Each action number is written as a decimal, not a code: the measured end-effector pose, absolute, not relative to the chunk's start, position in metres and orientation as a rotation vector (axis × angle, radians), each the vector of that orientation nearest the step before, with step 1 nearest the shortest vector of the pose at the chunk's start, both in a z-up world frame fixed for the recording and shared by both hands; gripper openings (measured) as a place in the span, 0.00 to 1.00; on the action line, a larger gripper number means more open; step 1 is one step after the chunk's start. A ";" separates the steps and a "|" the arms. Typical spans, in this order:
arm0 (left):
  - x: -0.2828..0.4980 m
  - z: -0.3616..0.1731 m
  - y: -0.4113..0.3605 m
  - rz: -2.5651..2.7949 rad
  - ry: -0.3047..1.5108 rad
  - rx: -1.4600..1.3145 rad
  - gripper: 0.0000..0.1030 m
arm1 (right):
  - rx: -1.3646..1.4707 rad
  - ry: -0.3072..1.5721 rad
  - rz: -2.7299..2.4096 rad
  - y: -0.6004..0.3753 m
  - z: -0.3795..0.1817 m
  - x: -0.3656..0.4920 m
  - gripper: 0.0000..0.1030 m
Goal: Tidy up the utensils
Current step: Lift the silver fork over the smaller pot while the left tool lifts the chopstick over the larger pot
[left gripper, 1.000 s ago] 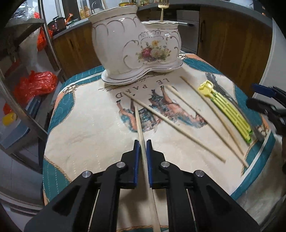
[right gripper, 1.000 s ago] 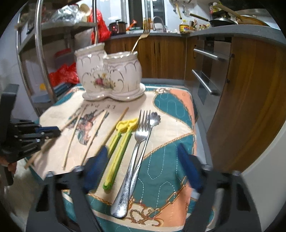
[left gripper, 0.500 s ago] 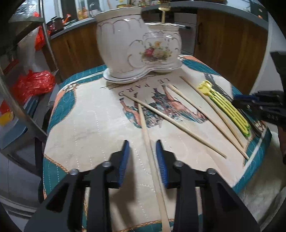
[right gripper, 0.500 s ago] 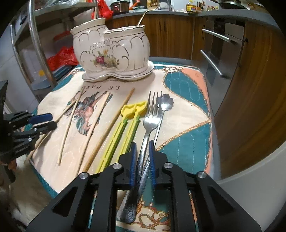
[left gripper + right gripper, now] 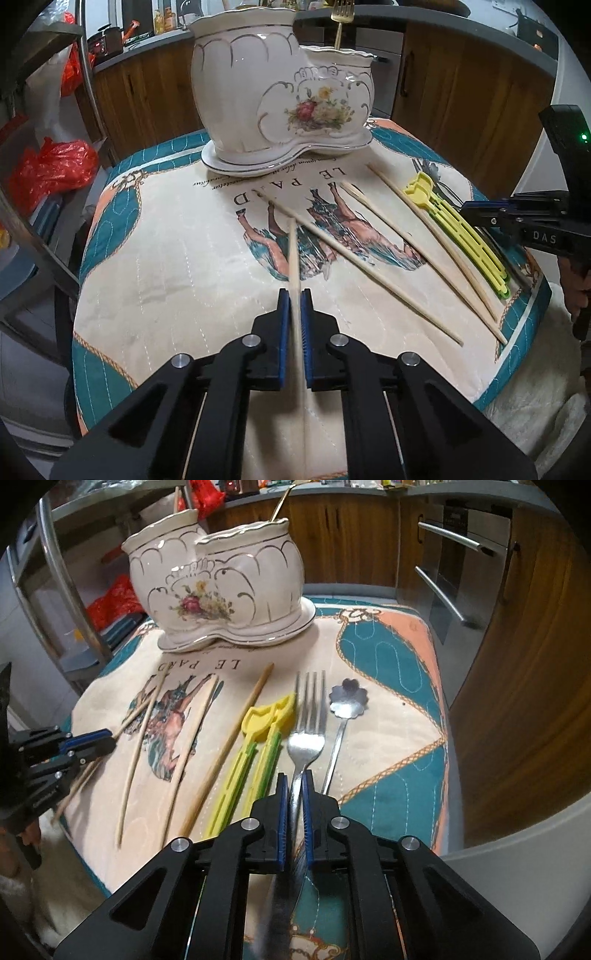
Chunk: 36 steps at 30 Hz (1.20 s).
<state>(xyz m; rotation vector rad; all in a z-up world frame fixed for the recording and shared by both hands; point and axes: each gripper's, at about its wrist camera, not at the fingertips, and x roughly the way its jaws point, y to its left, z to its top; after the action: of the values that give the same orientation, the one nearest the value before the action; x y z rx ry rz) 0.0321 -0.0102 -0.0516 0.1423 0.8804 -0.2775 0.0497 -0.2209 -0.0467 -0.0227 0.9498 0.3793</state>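
My left gripper has its jaws closing, and its blue pads press a wooden chopstick that lies on the printed cloth. Several other chopsticks lie fanned out to its right. In the right wrist view my right gripper, also closing, clamps the handle of a steel fork. A flower-headed spoon lies just right of the fork, and yellow-green training chopsticks lie to its left. The white floral ceramic holder stands at the far side with a gold fork in it.
The small table under the quilted cloth ends close behind both grippers. Wooden cabinets and an oven with handles stand to the right. A metal shelf post and red bags are on the left.
The left jaws opened around the chopstick half a second ago and have shut on it again. The right gripper went from wide open to shut on the fork handle and moved closer.
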 end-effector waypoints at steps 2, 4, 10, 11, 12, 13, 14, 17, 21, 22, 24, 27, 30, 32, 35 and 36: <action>0.032 -0.051 -0.011 -0.276 0.867 0.150 0.06 | -0.029 0.915 0.382 -0.220 -0.043 0.046 0.06; 0.031 -0.050 -0.011 -0.270 0.851 0.163 0.06 | -0.033 0.870 0.389 -0.219 -0.037 0.040 0.06; 0.023 -0.036 -0.004 -0.256 0.756 0.146 0.06 | -0.031 0.725 0.402 -0.223 -0.018 0.024 0.06; 0.021 -0.032 0.000 -0.262 0.726 0.126 0.06 | -0.029 0.702 0.401 -0.224 -0.015 0.021 0.06; 0.018 -0.028 0.002 -0.276 0.698 0.105 0.06 | -0.022 0.667 0.406 -0.226 -0.011 0.017 0.06; 0.016 -0.024 0.005 -0.276 0.668 0.090 0.06 | -0.018 0.632 0.409 -0.227 -0.008 0.013 0.06; 0.014 -0.021 0.007 -0.273 0.645 0.083 0.06 | -0.021 0.609 0.410 -0.227 -0.005 0.011 0.06; 0.009 -0.013 0.011 -0.267 0.578 0.065 0.06 | -0.034 0.516 0.416 -0.228 0.003 0.001 0.06; 0.005 -0.007 0.013 -0.262 0.519 0.043 0.06 | -0.057 0.404 0.407 -0.226 0.015 -0.009 0.06; 0.004 -0.006 0.013 -0.258 0.498 0.045 0.06 | -0.062 0.377 0.404 -0.226 0.017 -0.010 0.06; 0.004 -0.002 0.015 -0.256 0.462 0.043 0.06 | -0.071 0.333 0.396 -0.224 0.022 -0.012 0.06; 0.003 0.009 0.019 -0.258 0.398 0.016 0.06 | -0.075 0.289 0.398 -0.222 0.031 -0.009 0.06; 0.005 0.022 0.023 -0.274 0.332 -0.015 0.06 | -0.056 0.268 0.414 -0.222 0.041 -0.001 0.06; 0.008 0.032 0.025 -0.278 0.289 -0.020 0.06 | -0.042 0.253 0.431 -0.221 0.050 0.004 0.06; 0.017 0.047 0.028 -0.283 0.247 -0.029 0.06 | -0.018 0.235 0.453 -0.218 0.061 0.015 0.06; 0.022 0.052 0.029 -0.287 0.236 -0.037 0.06 | -0.011 0.230 0.459 -0.217 0.065 0.019 0.06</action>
<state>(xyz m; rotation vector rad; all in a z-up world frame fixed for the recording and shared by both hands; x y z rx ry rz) 0.0216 0.0290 0.0521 -0.0375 0.2358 -0.2875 0.0187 -0.2170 0.0648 -0.0107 0.2300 0.4588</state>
